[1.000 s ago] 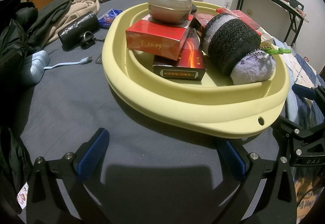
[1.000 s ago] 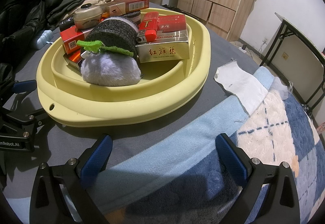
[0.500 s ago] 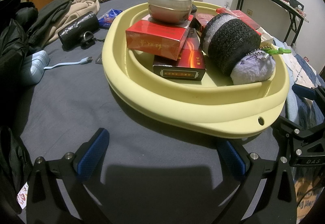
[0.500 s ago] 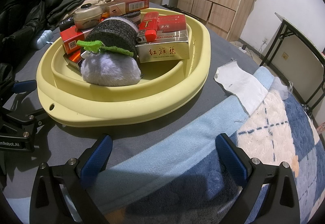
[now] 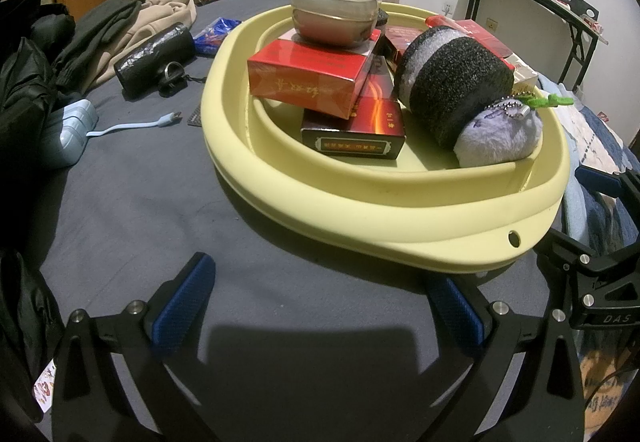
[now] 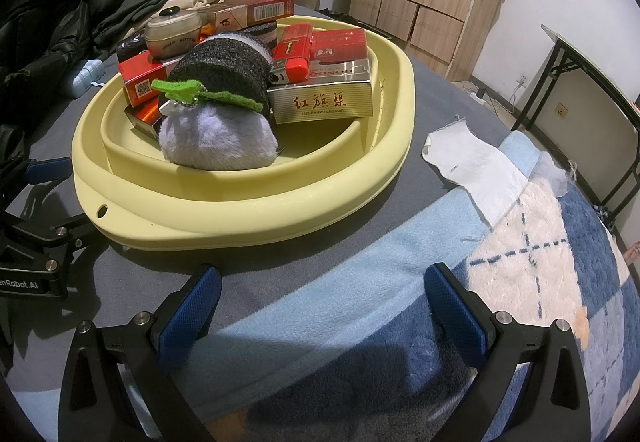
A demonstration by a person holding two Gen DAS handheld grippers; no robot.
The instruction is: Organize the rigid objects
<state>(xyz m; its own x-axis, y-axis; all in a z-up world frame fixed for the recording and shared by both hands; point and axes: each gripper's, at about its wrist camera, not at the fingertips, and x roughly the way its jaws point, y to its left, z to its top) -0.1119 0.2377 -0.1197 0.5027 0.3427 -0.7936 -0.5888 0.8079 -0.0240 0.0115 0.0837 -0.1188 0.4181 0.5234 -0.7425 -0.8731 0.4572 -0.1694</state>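
A pale yellow basin (image 5: pixel 360 209) (image 6: pixel 248 209) sits on the grey bed sheet. It holds red cigarette boxes (image 5: pixel 308 81) (image 6: pixel 336 45), a gold box (image 6: pixel 320 101), a red lighter (image 6: pixel 292 53), a small lidded jar (image 5: pixel 336 15) (image 6: pixel 172 33) on top of a red box, and a black and purple plush keychain (image 5: pixel 460 97) (image 6: pixel 220 105). My left gripper (image 5: pixel 320 306) is open and empty just in front of the basin. My right gripper (image 6: pixel 324 302) is open and empty over the blue blanket, short of the basin.
Left of the basin lie a black pouch (image 5: pixel 156 57), a blue packet (image 5: pixel 216 33), a light blue power bank with cable (image 5: pixel 68 129) and a pile of clothes (image 5: pixel 120 25). A white cloth (image 6: pixel 476 161) and a blue checked blanket (image 6: pixel 540 262) lie to the right.
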